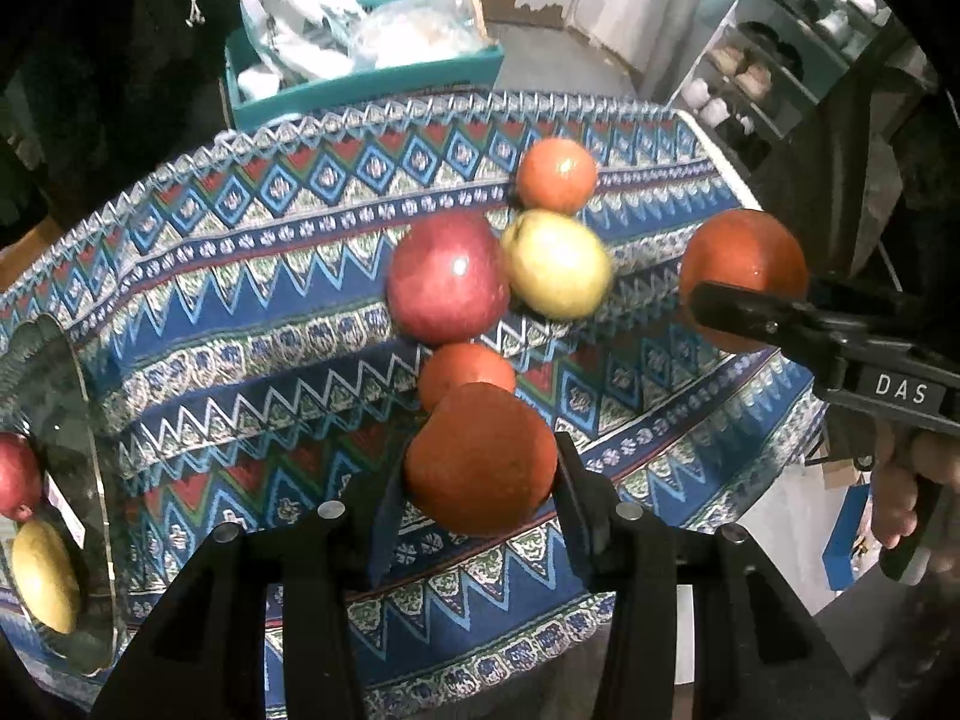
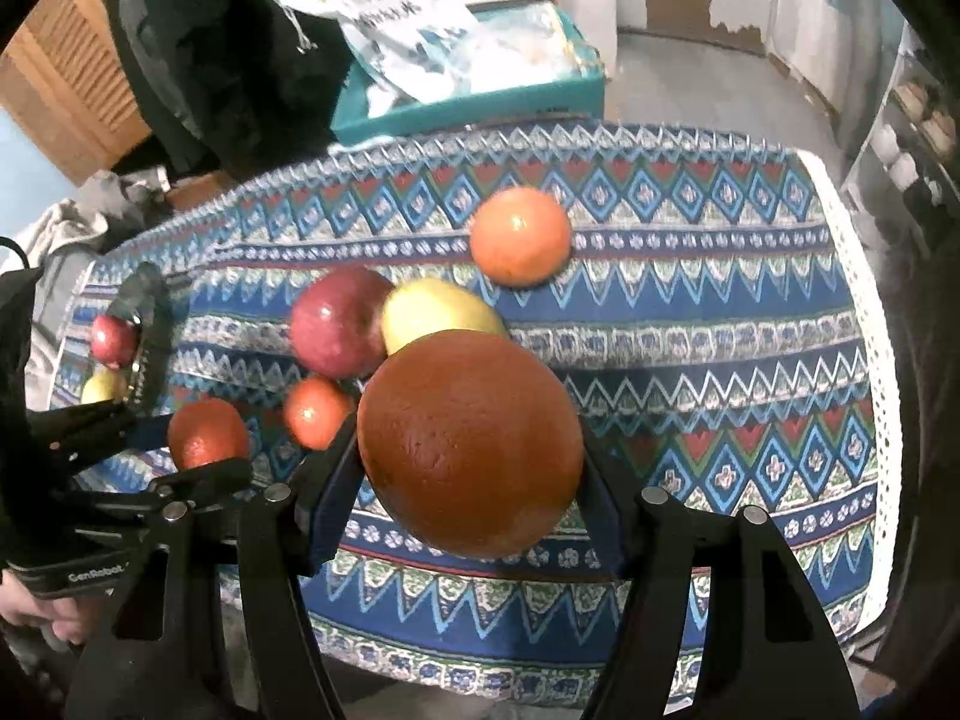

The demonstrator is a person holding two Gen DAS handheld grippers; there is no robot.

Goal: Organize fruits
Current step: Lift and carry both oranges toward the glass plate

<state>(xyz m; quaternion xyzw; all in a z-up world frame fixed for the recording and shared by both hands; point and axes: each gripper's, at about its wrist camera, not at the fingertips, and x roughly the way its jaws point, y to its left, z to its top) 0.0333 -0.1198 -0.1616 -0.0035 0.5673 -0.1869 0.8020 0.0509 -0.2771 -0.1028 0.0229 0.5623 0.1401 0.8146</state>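
Note:
My left gripper (image 1: 480, 471) is shut on a small orange (image 1: 480, 450), held just above the patterned tablecloth (image 1: 252, 276). My right gripper (image 2: 471, 453) is shut on a large orange (image 2: 471, 438), which also shows at the right edge of the left wrist view. On the cloth a red apple (image 1: 447, 276) touches a yellow apple (image 1: 558, 264). One loose orange (image 1: 557, 175) lies behind them and a smaller one (image 1: 465, 369) in front. A glass bowl (image 1: 90, 420) at the left holds a red apple (image 1: 18, 474) and a yellow fruit (image 1: 42, 576).
A teal box (image 2: 474, 102) stuffed with plastic bags stands beyond the table's far edge. Dark clothing (image 2: 210, 48) hangs at the back left and shelves (image 1: 774, 60) stand at the right. A hand (image 1: 912, 498) grips the right tool's handle.

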